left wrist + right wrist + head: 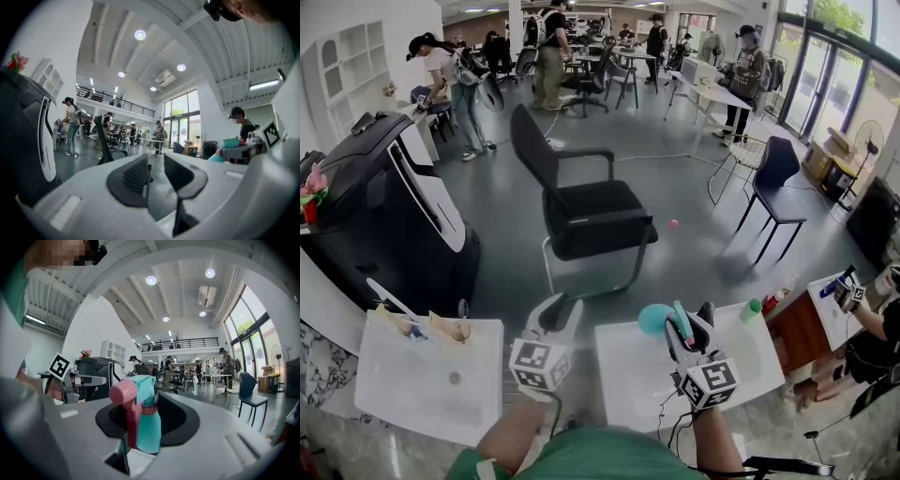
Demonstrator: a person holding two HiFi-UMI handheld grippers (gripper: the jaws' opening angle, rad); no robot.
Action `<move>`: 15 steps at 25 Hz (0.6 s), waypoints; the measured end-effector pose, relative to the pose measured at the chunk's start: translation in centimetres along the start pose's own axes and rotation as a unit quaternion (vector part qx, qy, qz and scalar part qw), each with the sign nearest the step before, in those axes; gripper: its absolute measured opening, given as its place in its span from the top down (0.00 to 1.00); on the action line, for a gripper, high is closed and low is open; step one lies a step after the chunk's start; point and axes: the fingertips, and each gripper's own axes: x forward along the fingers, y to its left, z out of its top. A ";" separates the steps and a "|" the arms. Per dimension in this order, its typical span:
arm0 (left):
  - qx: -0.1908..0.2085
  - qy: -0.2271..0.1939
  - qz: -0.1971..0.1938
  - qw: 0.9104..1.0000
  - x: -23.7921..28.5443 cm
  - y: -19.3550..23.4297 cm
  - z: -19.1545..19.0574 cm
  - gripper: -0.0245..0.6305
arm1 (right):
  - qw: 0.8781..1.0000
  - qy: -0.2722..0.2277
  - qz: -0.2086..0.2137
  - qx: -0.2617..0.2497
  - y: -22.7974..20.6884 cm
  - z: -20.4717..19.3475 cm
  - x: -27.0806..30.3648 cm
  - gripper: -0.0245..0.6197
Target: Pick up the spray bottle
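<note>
I hold two grippers. My right gripper is clamped on the one spray bottle. In the right gripper view its teal body and pink trigger head stand between the two dark pads, which press on it from both sides. In the head view the bottle sits in those jaws over the far edge of the right-hand white tabletop. I cannot tell whether it touches the top.

My left gripper carries nothing. In the left gripper view its two jaws stand a narrow gap apart, with only floor showing between them.

There are two white tabletops, the second on my left. On the right one stands one small green bottle, well apart from the spray bottle. Beyond are two dark chairs, one straight ahead and one farther right, with one pink ball on the floor between them.
</note>
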 end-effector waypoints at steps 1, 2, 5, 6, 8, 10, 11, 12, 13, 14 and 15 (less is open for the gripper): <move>-0.002 0.001 0.001 1.000 0.1 0.0 -0.1 0.80 | 1.000 0.000 0.000 0.000 -0.1 0.0 0.0 0.76; -0.004 0.001 0.001 1.000 0.2 0.0 -0.1 0.80 | 1.000 0.001 0.001 0.000 -0.2 -0.1 0.0 0.76; -0.005 0.003 0.001 1.000 0.5 0.1 -0.5 0.80 | 1.000 0.003 0.000 0.002 -0.4 -0.4 0.2 0.76; -0.005 0.004 0.001 1.000 0.5 0.2 -0.7 0.80 | 1.000 0.003 -0.001 0.003 -0.4 -0.5 0.3 0.76; -0.006 0.005 0.001 1.000 0.7 0.3 -0.8 0.81 | 1.000 0.003 -0.001 0.004 -0.4 -0.7 0.5 0.76; -0.006 0.005 0.001 1.000 0.8 0.4 -0.9 0.81 | 1.000 0.002 -0.001 0.006 -0.6 -0.7 0.6 0.76; -0.006 0.005 0.001 1.000 0.9 0.4 -0.9 0.81 | 1.000 0.001 -0.001 0.007 -0.6 -0.7 0.7 0.76; -0.006 0.005 0.001 1.000 1.0 0.5 -0.9 0.81 | 1.000 0.001 0.000 0.007 -0.6 -0.7 0.7 0.76; -0.006 0.005 0.001 1.000 1.1 0.6 -0.9 0.81 | 1.000 0.001 0.000 0.007 -0.7 -0.7 0.8 0.76; -0.006 0.005 0.002 1.000 1.2 0.6 -0.9 0.81 | 1.000 0.001 0.000 0.007 -0.7 -0.7 0.9 0.76; -0.006 0.005 0.002 1.000 1.2 0.7 -0.9 0.81 | 1.000 0.001 0.000 0.007 -0.7 -0.7 1.0 0.76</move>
